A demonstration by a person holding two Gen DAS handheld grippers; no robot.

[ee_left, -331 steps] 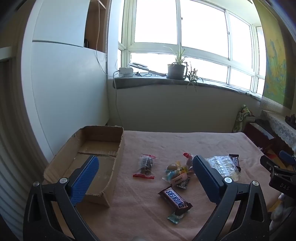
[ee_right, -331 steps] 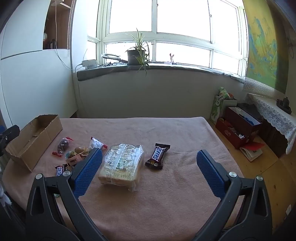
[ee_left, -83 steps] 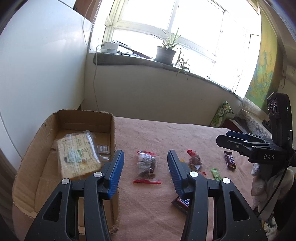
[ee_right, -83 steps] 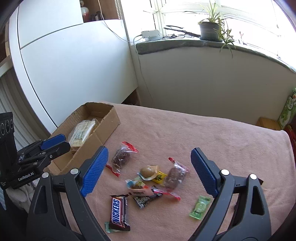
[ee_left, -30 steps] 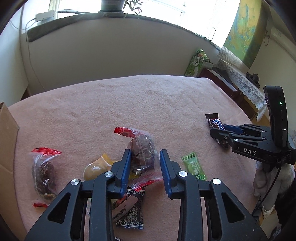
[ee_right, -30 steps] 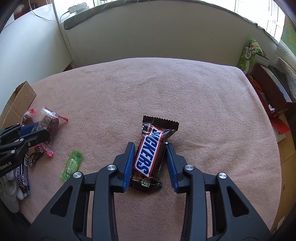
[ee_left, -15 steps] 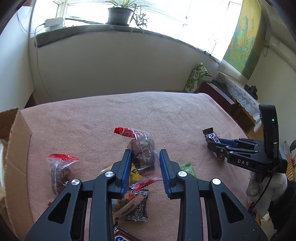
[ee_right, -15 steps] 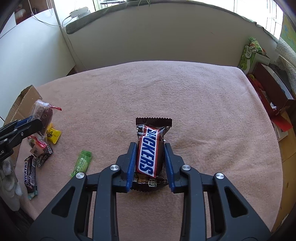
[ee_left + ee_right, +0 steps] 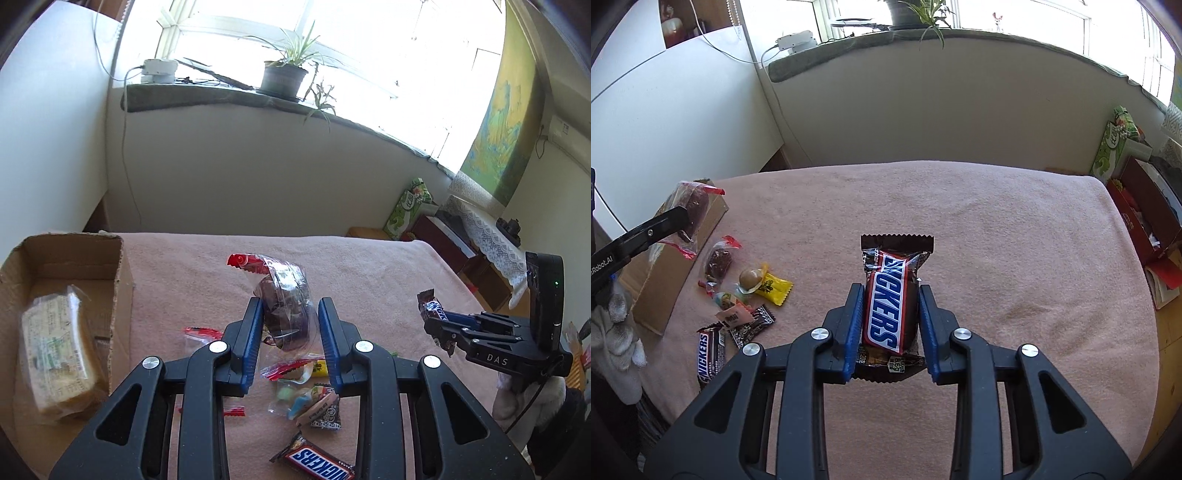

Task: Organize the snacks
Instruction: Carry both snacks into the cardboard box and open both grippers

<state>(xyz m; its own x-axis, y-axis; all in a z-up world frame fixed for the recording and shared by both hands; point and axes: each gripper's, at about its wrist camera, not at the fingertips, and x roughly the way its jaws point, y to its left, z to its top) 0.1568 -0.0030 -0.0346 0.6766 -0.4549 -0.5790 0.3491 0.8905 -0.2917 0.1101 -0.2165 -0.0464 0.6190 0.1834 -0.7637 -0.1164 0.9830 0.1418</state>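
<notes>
Snickers bar (image 9: 889, 295): glossy brown wrapper | snack bag (image 9: 286, 299): clear crinkled plastic | box (image 9: 123, 280): matt corrugated cardboard | counter (image 9: 997, 240) cover: pink napped cloth

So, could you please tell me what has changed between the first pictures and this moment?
The large clear packet has moved from the cloth into the cardboard box. The left claw, open before, now grips a clear bag of dark snacks, lifted off the cloth. The right claw has closed on a Snickers bar. The small candies stayed in the same area.
</notes>
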